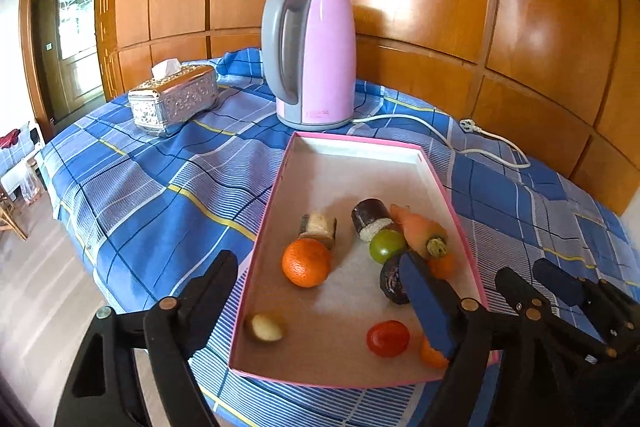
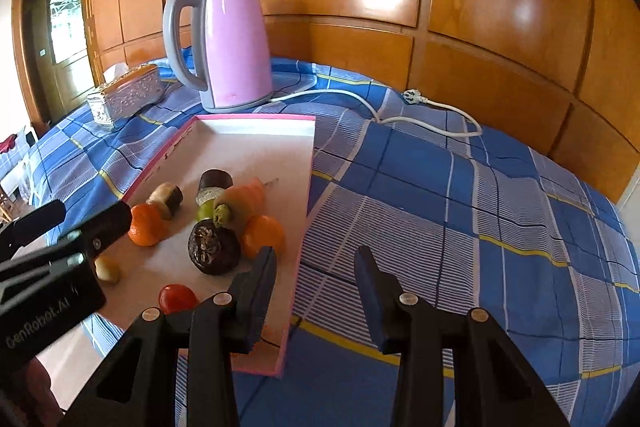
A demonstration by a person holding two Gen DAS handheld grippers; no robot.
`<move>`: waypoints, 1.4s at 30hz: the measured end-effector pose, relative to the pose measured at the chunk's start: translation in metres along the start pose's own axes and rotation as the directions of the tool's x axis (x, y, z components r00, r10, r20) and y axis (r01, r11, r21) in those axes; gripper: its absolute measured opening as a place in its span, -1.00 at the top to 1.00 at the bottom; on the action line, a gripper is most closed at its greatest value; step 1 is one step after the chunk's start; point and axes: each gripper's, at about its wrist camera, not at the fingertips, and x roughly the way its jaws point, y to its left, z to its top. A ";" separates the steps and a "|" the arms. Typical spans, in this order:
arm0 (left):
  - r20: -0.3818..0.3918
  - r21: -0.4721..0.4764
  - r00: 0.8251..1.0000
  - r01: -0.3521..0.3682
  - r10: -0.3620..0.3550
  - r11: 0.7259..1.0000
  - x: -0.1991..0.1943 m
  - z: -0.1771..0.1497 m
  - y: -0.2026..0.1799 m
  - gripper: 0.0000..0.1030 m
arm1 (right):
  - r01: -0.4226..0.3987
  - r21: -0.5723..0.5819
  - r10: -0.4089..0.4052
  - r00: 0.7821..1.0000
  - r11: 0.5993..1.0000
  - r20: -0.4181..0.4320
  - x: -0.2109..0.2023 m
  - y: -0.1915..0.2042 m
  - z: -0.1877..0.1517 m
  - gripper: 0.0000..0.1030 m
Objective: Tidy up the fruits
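A pink-rimmed shallow box [image 1: 264,227] [image 2: 308,163] lies on the blue plaid cloth. In it are an orange [image 1: 306,262] [image 2: 146,225], a red tomato [image 1: 388,338] [image 2: 177,298], a green tomato [image 1: 386,245], a carrot [image 1: 420,229] [image 2: 248,199], a dark wrinkled fruit [image 1: 394,281] [image 2: 214,247], two eggplant pieces [image 1: 370,217] [image 1: 318,225], a small pale piece [image 1: 264,327] and small oranges [image 2: 262,235]. My left gripper [image 1: 320,291] is open and empty above the box's near end. My right gripper [image 2: 316,279] is open and empty over the box's right rim.
A pink electric kettle [image 1: 312,55] [image 2: 228,47] stands behind the box, its white cord and plug [image 2: 416,97] trailing right. A silver tissue box [image 1: 174,99] sits at the back left. Wooden wall panels close the far side. The table edge drops off at left.
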 end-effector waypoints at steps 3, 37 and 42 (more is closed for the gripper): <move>0.001 0.009 1.000 0.005 -0.005 1.000 -0.001 -0.001 -0.004 -0.67 | 0.004 0.003 -0.004 1.000 1.000 0.004 -0.002 -0.001 0.000 0.21; -0.013 -0.002 1.000 -0.015 0.015 1.000 0.004 -0.003 -0.001 -0.87 | -0.005 -0.017 0.005 1.000 1.000 -0.010 -0.001 0.005 -0.001 0.21; -0.013 -0.008 1.000 -0.014 0.014 1.000 0.003 -0.003 -0.001 -0.87 | -0.007 -0.023 0.007 1.000 1.000 -0.009 -0.001 0.006 -0.001 0.21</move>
